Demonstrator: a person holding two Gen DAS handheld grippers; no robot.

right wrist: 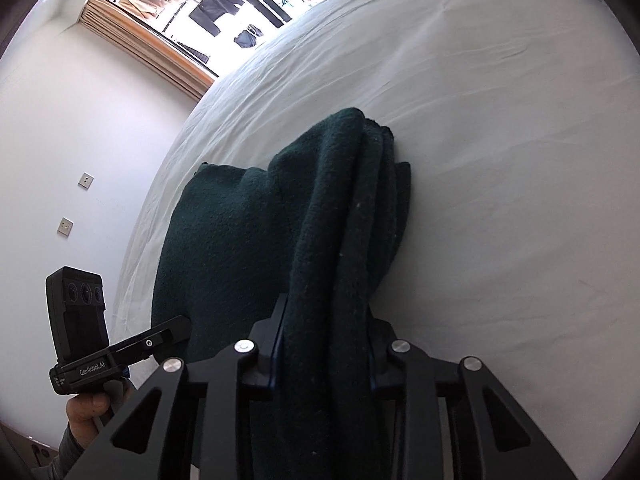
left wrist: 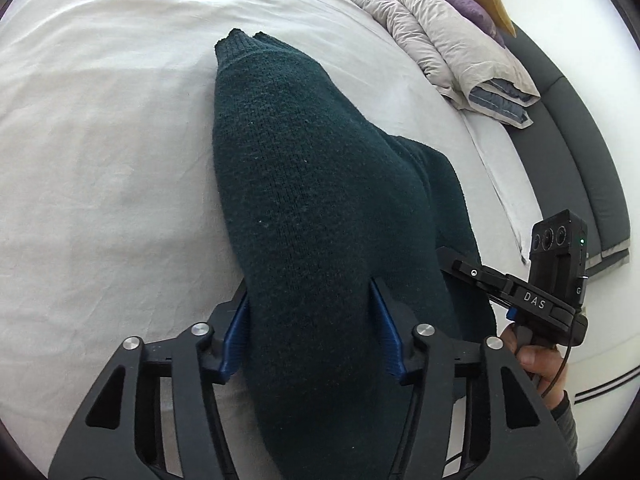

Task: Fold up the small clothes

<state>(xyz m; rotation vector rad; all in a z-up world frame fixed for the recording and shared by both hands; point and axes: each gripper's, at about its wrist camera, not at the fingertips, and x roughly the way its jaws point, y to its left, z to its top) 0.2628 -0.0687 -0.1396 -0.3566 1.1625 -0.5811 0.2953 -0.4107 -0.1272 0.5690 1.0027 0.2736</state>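
Dark green knitted garment (left wrist: 304, 184), thick wool, lies out on the white-sheeted bed (left wrist: 100, 140), near end lifted off the sheet by both tools; far end with its ribbed hem rests on the sheet toward the bed's middle; a bunched part trails toward the bed's right edge.

Risks, judged: the knit is heavy and slack; if one hand travels faster than the other the fold lands skewed; the bunched layers in the right tool may slide unevenly and leave a lump; the trailing part could drag and rumple the sheet; a loose hold on so thick a roll could let it slip out mid-carry.

Left gripper (left wrist: 308, 320): jaws moderately apart, blue pads pressing either side of a fat roll of the knit; holding it.

Right gripper (right wrist: 326, 336): jaws narrower, clamped on several gathered layers that hang forward onto the sheet.

Folded beige quilt (left wrist: 440, 40) lies at the bed's far right corner, well apart.
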